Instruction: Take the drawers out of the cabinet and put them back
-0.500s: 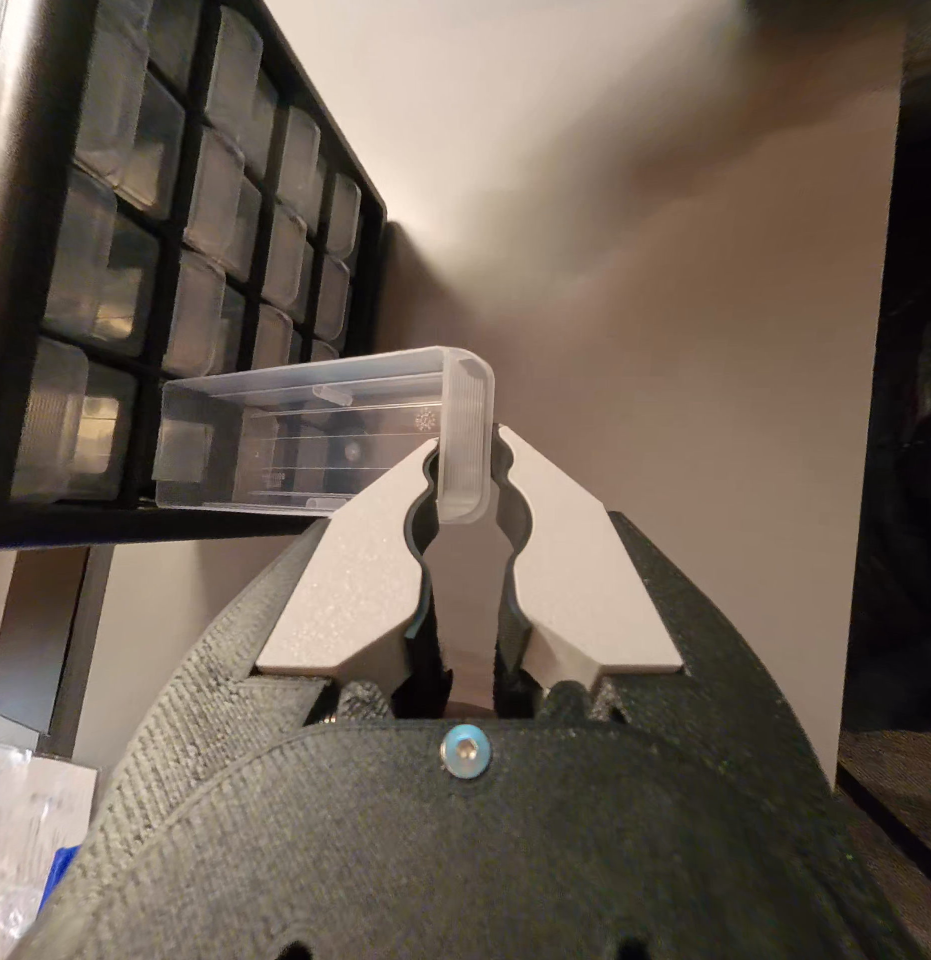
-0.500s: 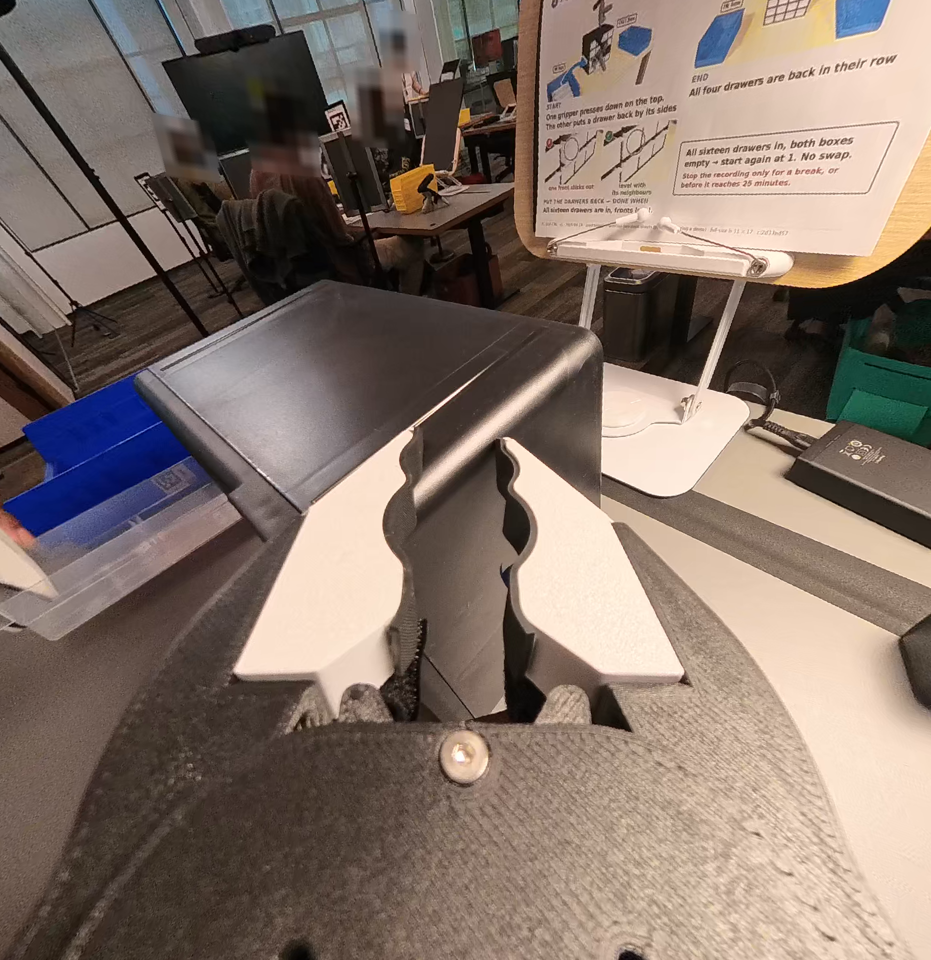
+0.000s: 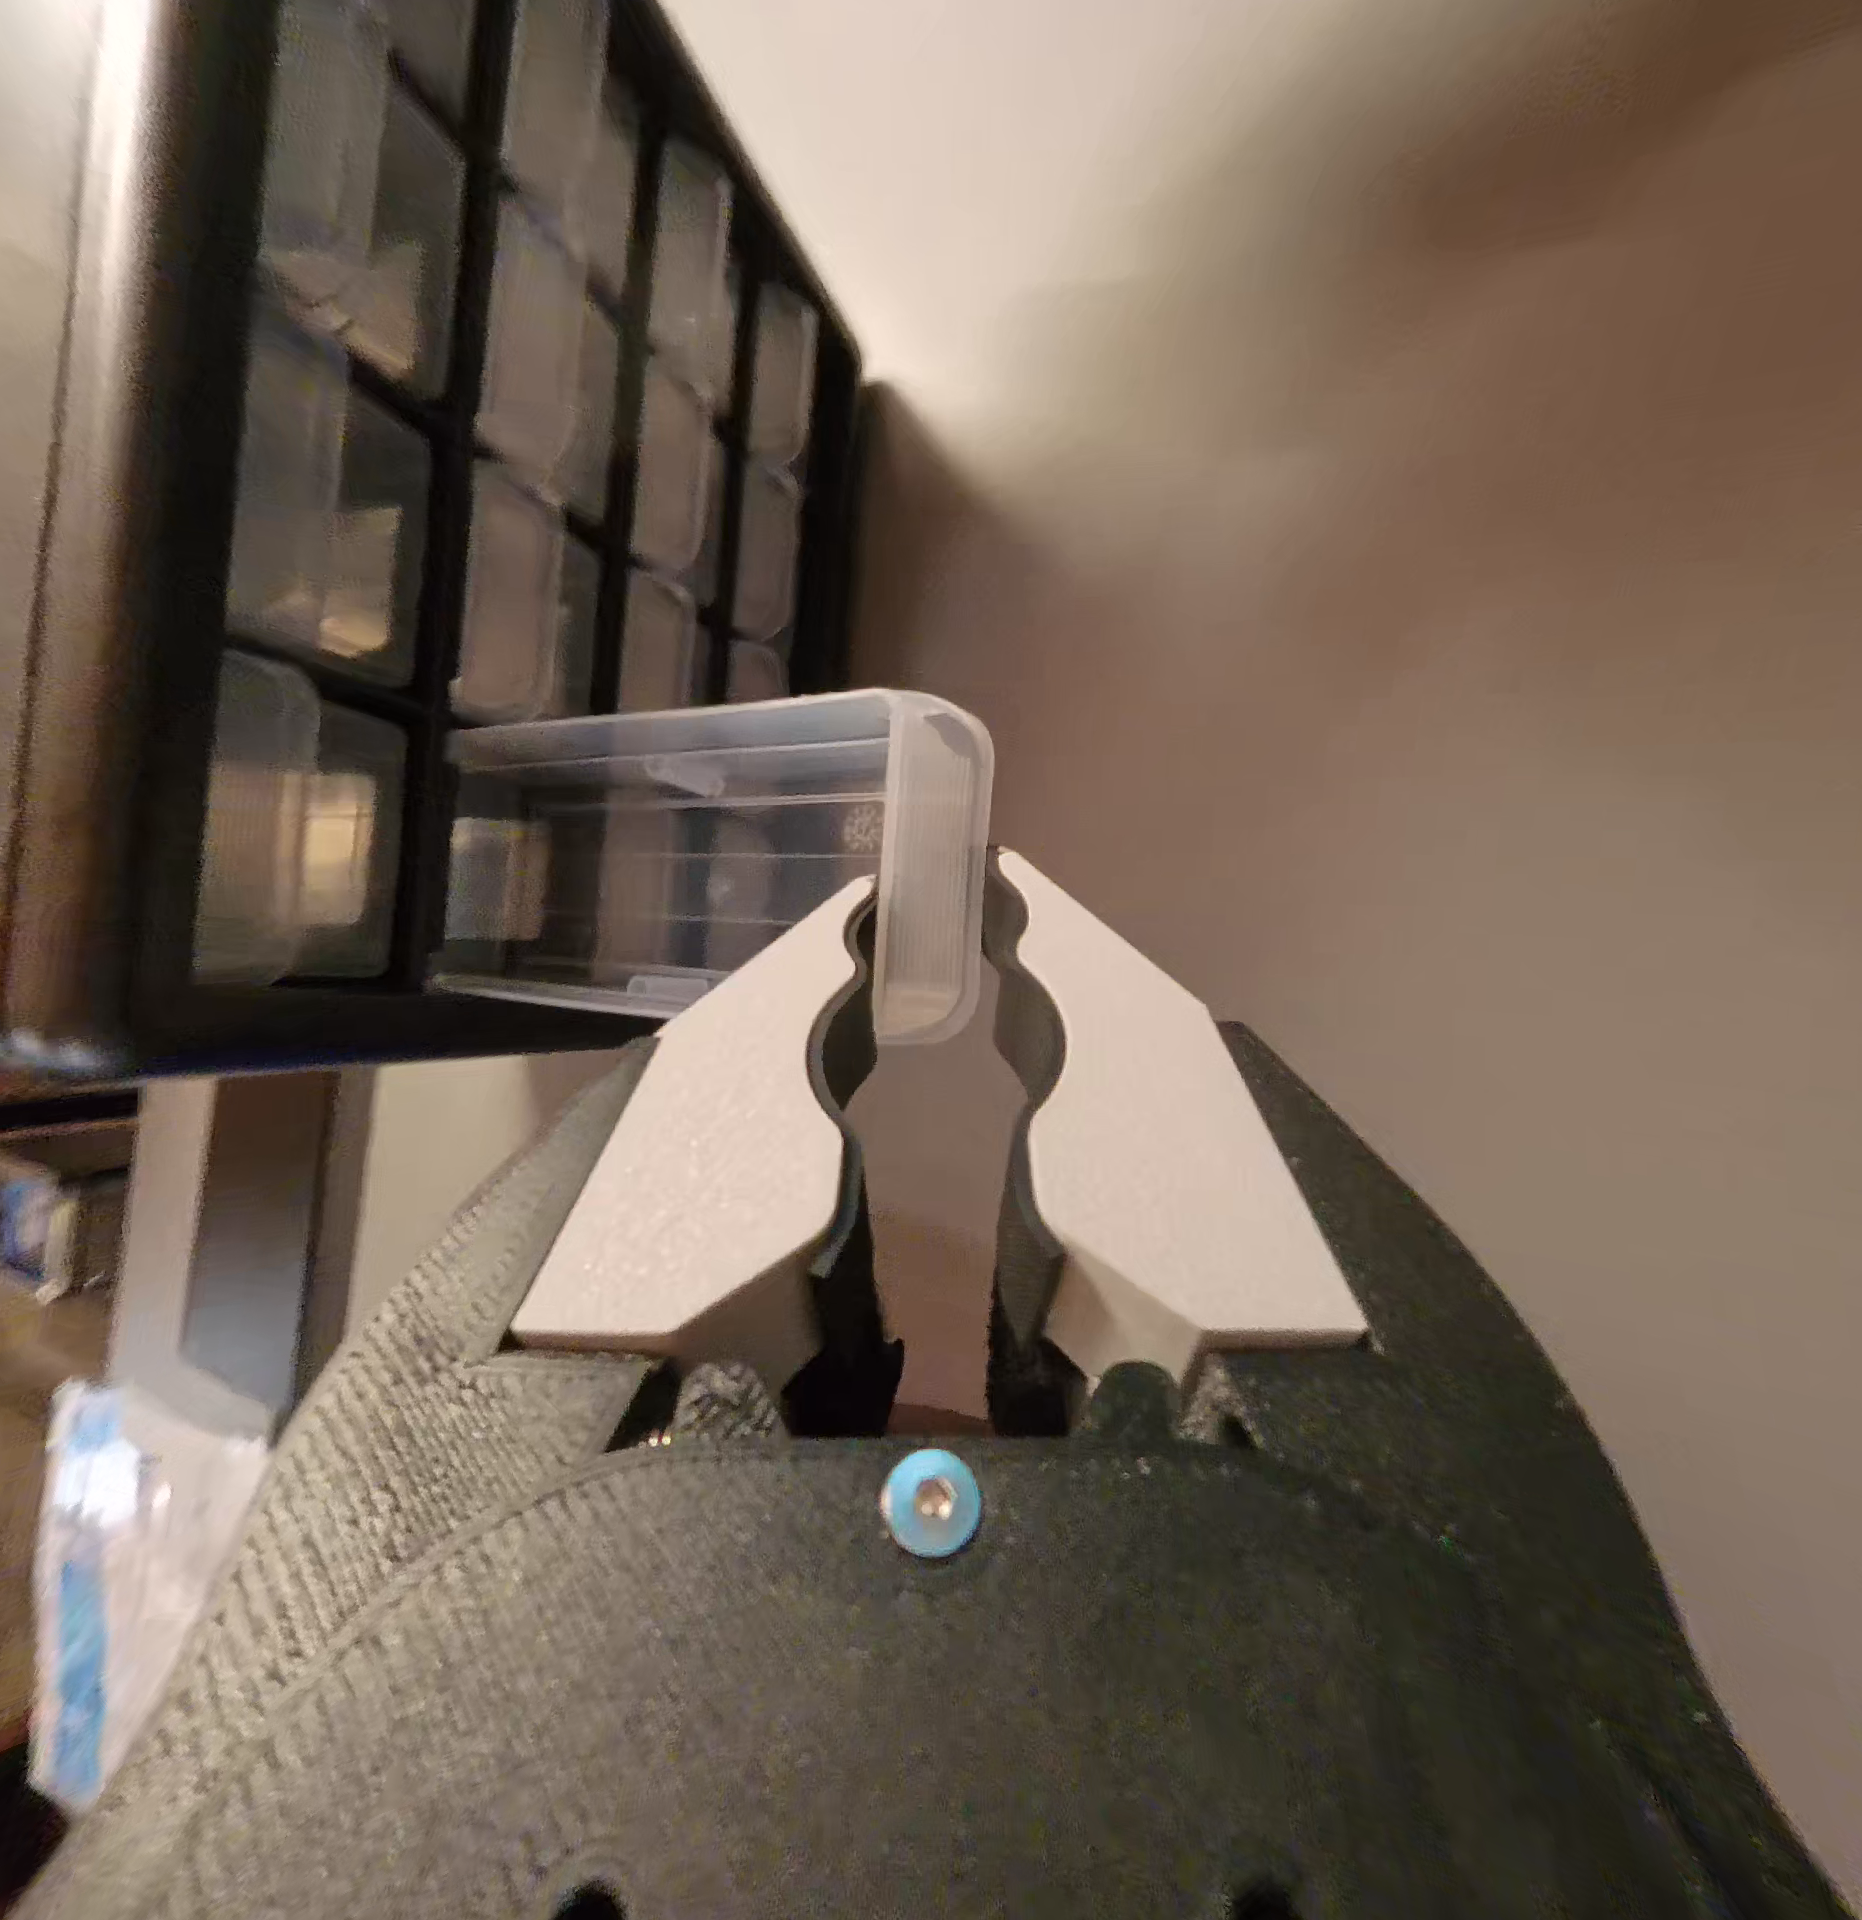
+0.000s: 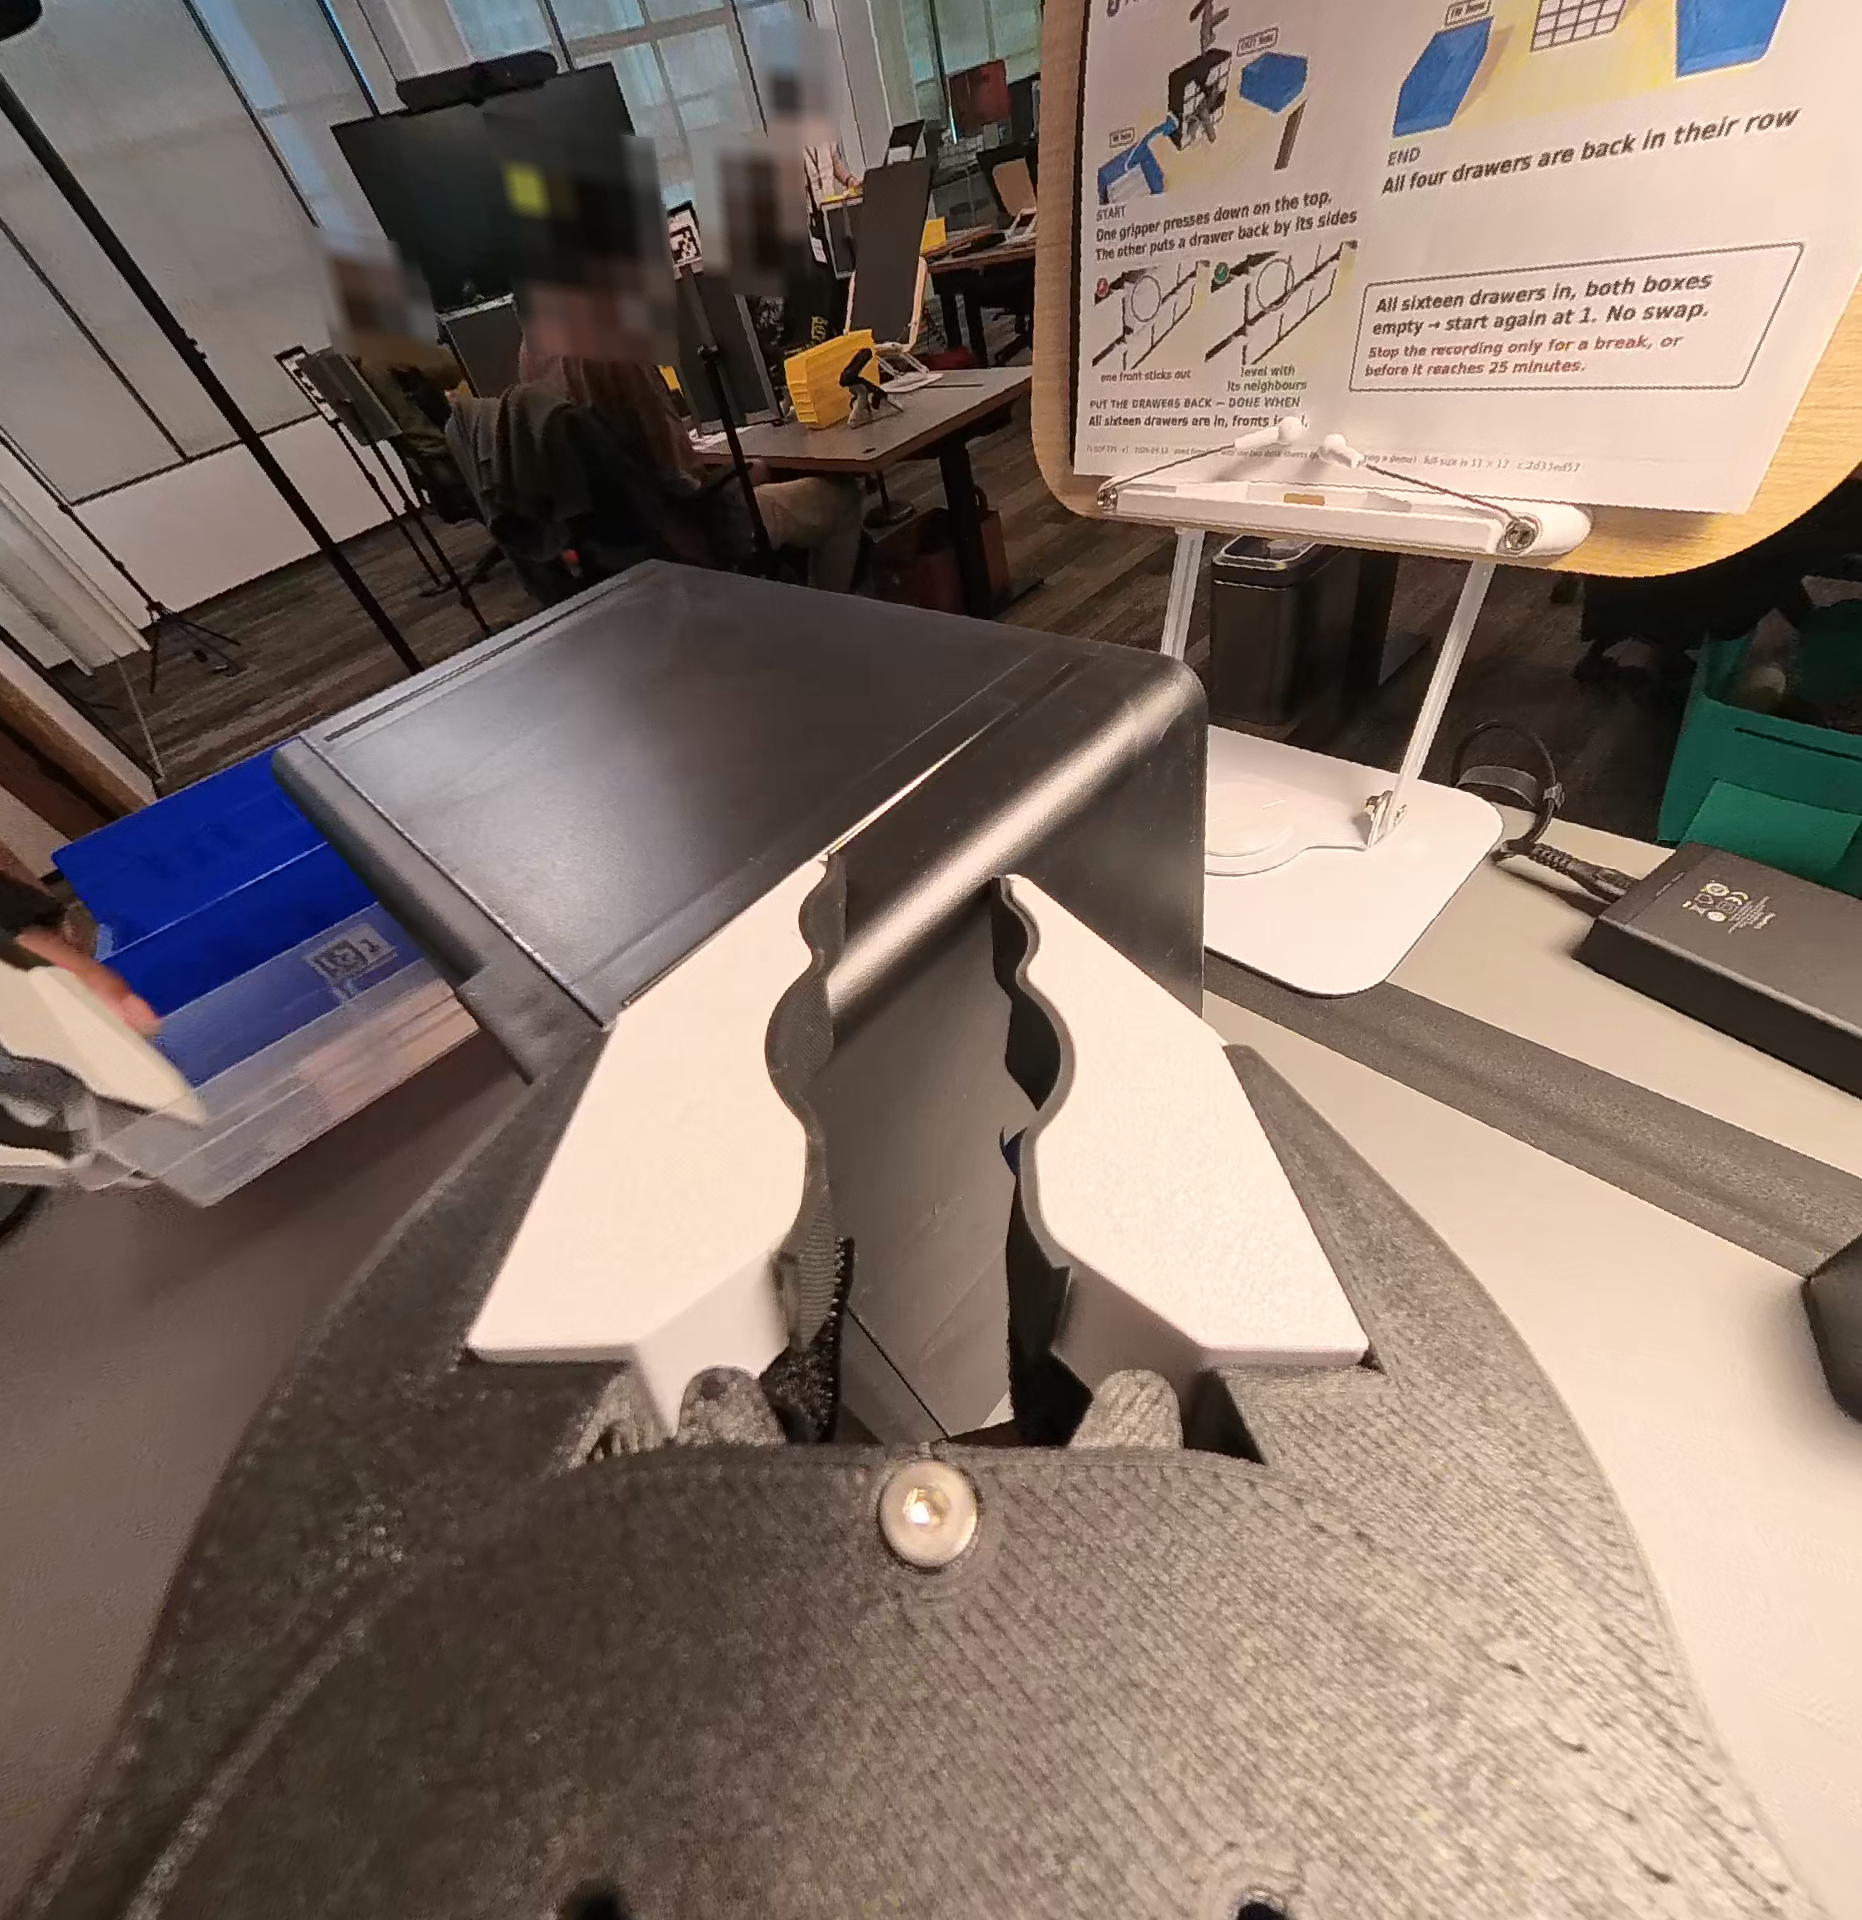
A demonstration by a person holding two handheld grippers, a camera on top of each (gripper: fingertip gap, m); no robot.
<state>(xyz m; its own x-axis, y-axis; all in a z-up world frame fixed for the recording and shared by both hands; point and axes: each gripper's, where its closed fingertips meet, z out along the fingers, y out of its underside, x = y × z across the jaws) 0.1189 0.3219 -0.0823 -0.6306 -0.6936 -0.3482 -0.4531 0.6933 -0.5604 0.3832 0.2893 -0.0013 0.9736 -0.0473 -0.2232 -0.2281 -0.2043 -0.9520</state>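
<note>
Left tool [image 3: 932, 883] clenched on the clear drawer's [image 3: 698, 831] front tab, drawer half out of bottom row; draw straight, level, while right tool [image 4: 916, 883], unclenched, steadies the cabinet [image 4: 698, 748] top.

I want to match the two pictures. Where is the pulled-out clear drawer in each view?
Left wrist view: the drawer is at centre, sticking out of the cabinet's bottom row; the left gripper pinches its front handle.
Right wrist view: the drawer is at the left edge, below the cabinet's front, with the left gripper's fingertip on it.
Shared landmark: the black cabinet.
</note>
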